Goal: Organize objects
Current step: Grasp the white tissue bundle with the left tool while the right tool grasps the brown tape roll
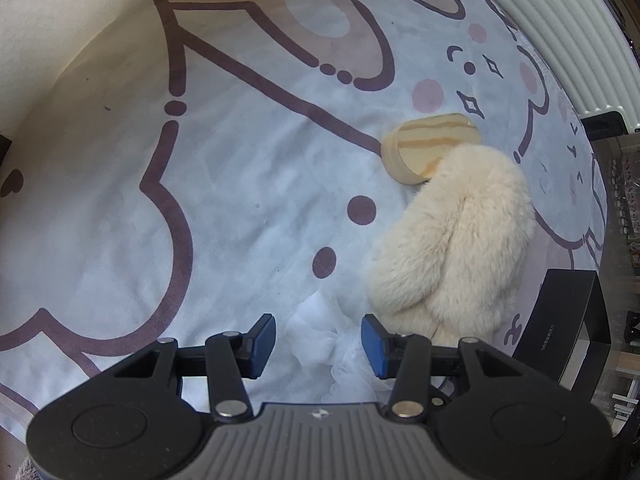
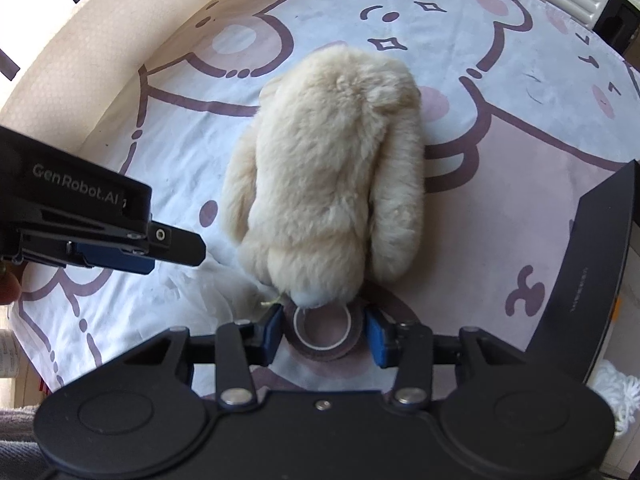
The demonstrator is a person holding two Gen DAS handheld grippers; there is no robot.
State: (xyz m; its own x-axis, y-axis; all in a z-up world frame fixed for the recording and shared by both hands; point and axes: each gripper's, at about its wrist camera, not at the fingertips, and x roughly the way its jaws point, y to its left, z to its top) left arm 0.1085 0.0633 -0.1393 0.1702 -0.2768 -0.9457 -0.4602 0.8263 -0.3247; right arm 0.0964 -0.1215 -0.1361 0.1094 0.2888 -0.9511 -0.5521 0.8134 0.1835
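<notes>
A cream plush toy (image 2: 332,168) lies on the cartoon-print bed sheet (image 2: 500,168); it also shows in the left wrist view (image 1: 452,240). A wooden oval block (image 1: 424,146) lies just beyond it. My right gripper (image 2: 323,330) is shut on a brown tape roll (image 2: 322,334), held at the plush toy's near end. My left gripper (image 1: 318,344) is open and empty above the sheet, left of the plush toy; it also shows from the side in the right wrist view (image 2: 132,248).
A black open box (image 2: 592,272) stands at the right; it shows in the left wrist view too (image 1: 568,324). A white ribbed panel (image 1: 560,28) runs along the far right edge. White yarn (image 2: 616,396) lies at lower right.
</notes>
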